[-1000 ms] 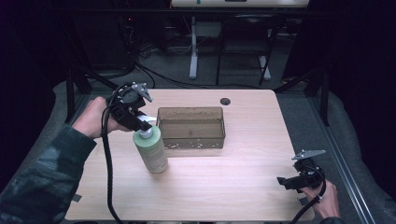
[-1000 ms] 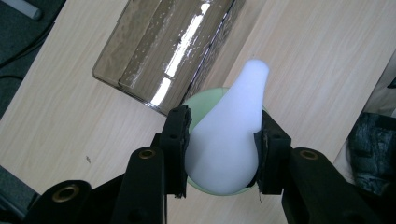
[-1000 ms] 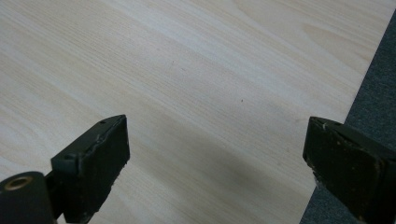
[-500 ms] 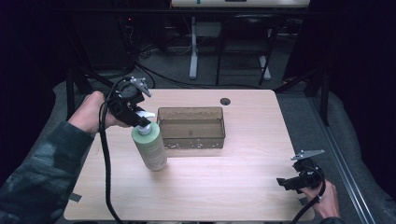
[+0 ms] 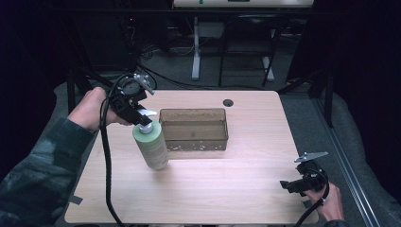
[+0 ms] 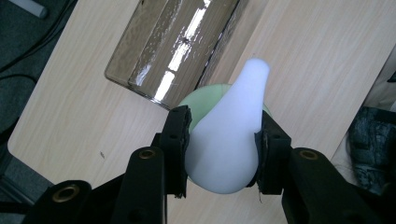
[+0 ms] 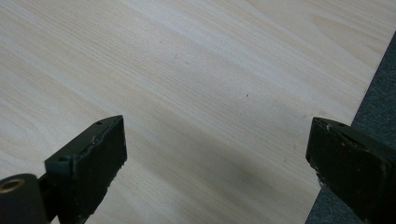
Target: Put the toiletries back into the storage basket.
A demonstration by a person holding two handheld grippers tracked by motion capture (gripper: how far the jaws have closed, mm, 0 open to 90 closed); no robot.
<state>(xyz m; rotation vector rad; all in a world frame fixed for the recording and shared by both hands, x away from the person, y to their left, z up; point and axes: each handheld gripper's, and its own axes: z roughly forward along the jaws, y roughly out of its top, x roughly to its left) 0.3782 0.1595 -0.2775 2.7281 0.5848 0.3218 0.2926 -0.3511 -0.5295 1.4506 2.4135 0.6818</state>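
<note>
While the left gripper point(image 5: 140, 118) clamps the pump bottle point(image 5: 151, 144) on the pale wooden table point(image 5: 236, 189), the right gripper point(image 5: 295, 185) gapes in a dark room.

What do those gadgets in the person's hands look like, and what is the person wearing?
Each hand carries a black tool ending in two blocky black jaws. The left gripper trails a thick black cable and bears a grey three-cornered plate, as does the right gripper. Brass-coloured rivets sit at the jaw joints. The left arm wears a dark mottled green sleeve.
</note>
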